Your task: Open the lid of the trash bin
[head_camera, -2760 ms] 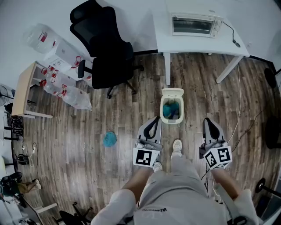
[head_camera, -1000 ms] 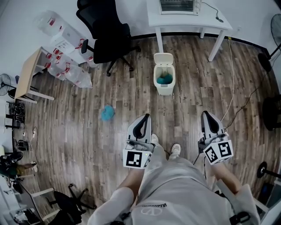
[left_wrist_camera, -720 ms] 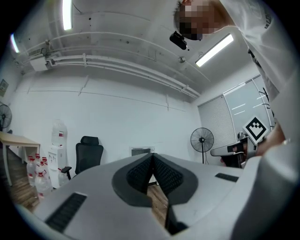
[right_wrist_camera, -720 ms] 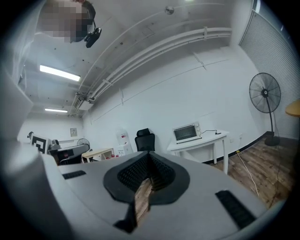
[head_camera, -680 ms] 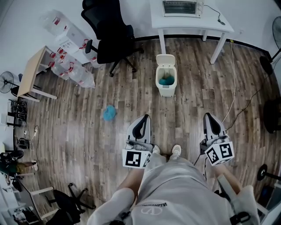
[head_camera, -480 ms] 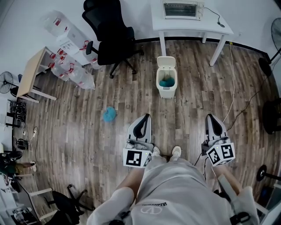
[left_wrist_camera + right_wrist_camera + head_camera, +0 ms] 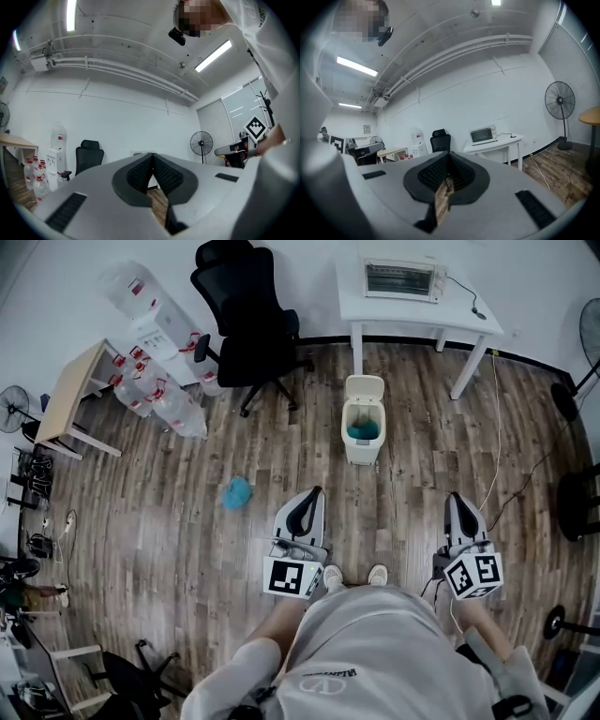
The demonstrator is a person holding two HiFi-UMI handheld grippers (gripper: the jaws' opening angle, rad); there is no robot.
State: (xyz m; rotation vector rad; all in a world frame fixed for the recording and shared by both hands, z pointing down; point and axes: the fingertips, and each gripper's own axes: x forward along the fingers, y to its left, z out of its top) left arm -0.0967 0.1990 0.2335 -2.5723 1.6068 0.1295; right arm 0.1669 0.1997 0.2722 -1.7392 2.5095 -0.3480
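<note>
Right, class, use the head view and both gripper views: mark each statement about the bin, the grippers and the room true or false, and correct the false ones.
1. The trash bin has its lid open. True.
2. The left gripper is clamped on the lid. False: its jaws are shut on nothing, well short of the bin.
3. A blue object lies on the floor, apart from the bin. True.
4. The toaster oven stands on the floor. False: it stands on the white table.
5. The right gripper has its jaws wide apart. False: they are together, holding nothing.
</note>
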